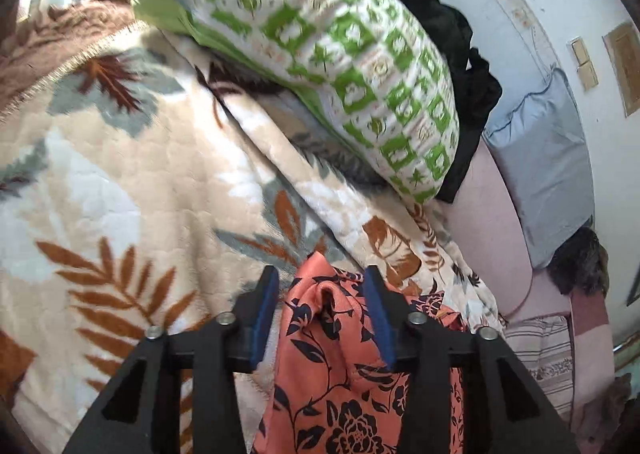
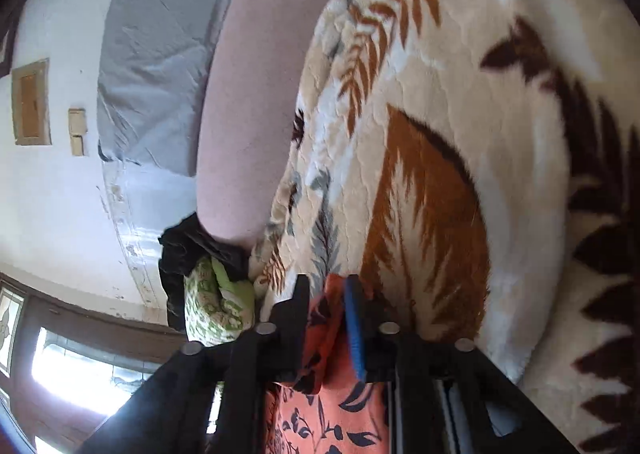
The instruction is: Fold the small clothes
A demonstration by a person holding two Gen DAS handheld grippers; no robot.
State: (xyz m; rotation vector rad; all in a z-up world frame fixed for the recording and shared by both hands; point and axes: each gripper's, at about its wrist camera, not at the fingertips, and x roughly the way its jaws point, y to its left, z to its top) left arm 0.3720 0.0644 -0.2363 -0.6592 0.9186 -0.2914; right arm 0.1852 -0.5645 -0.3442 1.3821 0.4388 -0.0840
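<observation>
Though bunched, garment between grippers.

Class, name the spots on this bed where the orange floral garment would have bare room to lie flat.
Free: the leaf-print plush blanket, left of the green-and-white checked pillow. Crowded: the right side, where black clothing and a grey pillow pile against the wall.

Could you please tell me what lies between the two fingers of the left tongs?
In the left wrist view, a fold of the coral floral fabric garment rises between the left tongs, whose blue-padded fingers stand apart.
</observation>
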